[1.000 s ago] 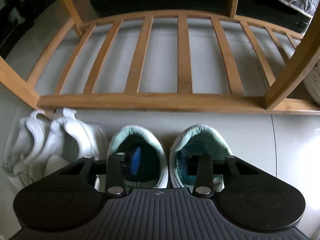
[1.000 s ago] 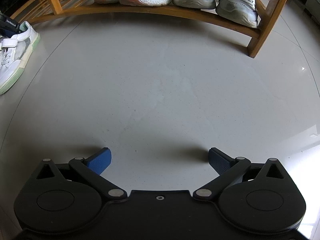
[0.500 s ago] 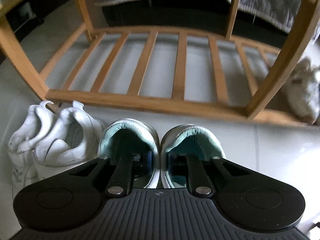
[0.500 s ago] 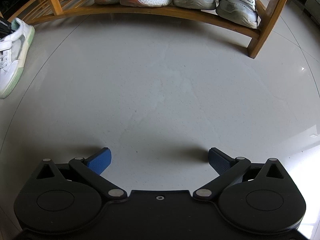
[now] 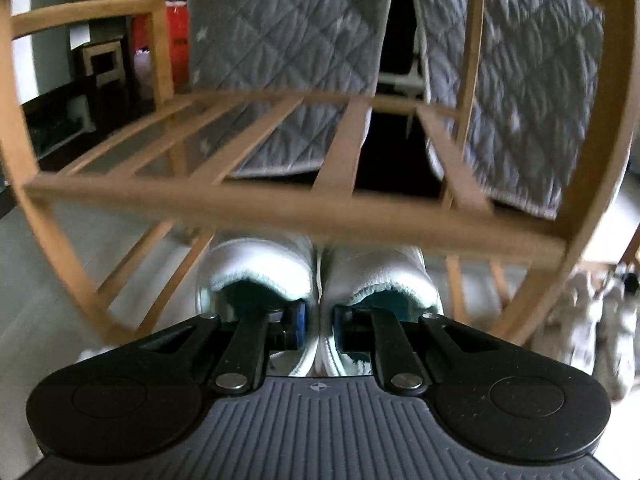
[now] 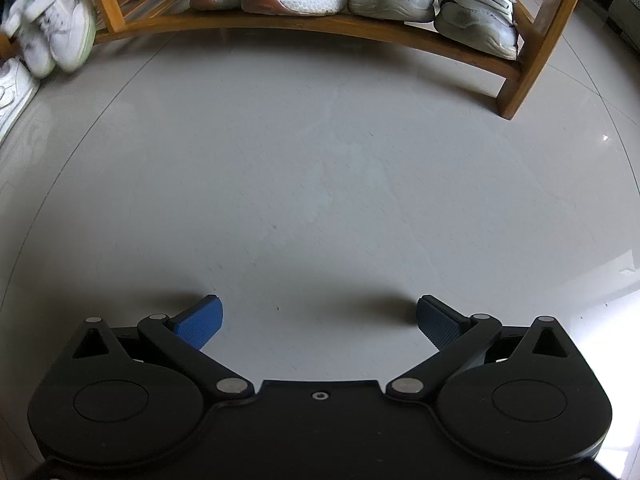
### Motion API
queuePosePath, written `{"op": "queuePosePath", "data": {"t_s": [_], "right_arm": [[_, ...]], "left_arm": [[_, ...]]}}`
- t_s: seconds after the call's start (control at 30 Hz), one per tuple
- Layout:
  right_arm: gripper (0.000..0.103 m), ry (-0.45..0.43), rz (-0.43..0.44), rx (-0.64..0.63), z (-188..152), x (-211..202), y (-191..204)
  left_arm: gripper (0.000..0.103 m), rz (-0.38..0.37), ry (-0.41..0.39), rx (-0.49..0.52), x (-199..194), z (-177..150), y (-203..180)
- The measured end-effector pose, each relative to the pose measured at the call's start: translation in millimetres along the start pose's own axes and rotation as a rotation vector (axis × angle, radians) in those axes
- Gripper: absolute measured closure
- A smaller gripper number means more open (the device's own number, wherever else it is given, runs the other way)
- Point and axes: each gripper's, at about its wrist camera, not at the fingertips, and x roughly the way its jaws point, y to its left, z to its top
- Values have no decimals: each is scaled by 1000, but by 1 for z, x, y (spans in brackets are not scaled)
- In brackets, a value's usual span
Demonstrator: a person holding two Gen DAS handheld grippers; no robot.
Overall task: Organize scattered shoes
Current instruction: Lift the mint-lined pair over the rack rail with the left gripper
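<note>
- The left wrist view looks slightly downward from close behind a pair of white shoes (image 5: 316, 276), facing the wooden rack (image 5: 280, 208).
- The right wrist view tilts steeply down at bare floor (image 6: 320, 168), farther back.
- Both share the rack and those shoes.

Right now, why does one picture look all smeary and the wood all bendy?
Left wrist view: motion blur smears the wooden shoe rack and quilt, while the left gripper and its pinched pair of shoes look sharper. Right wrist view: mostly crisp, with fisheye bending the rack and window glare on the floor.
</note>
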Motion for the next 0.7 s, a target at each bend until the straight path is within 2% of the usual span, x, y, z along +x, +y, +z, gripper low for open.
{"op": "queuePosePath", "data": {"t_s": [0.43,0.63,0.7], "right_arm": [[0,-7,1,-3,2,2,2],[0,-7,0,-4,3,3,3],[0,-9,1,-5,2,3,3]], "left_arm": [[88,-36,-62,-101,53,-11,-11],[85,-53,-41,-173,72,-19,-4],[85,-39,-25,-167,76,-22,-3]]}}
